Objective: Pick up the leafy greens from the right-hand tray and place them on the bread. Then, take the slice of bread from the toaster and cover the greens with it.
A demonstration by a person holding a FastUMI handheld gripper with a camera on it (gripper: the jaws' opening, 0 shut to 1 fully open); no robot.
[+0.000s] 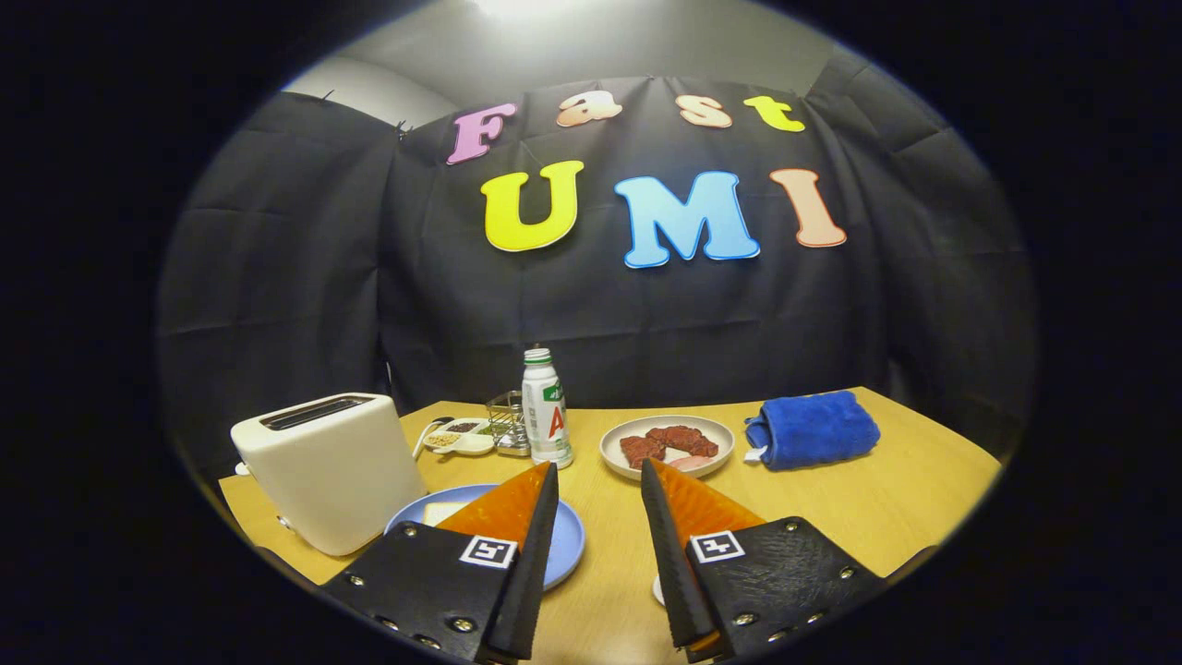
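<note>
Wooden table: toaster, bottle, blue towel.

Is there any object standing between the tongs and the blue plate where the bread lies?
Nothing visible does. The blue plate lies just ahead of the open tongs, and one finger hides part of it. The toaster stands beside the plate and the bottle stands beyond it; neither blocks the way.

Tongs, wedge-shaped fingers, square coded markers, textured screw-fastened mounting plates
</note>
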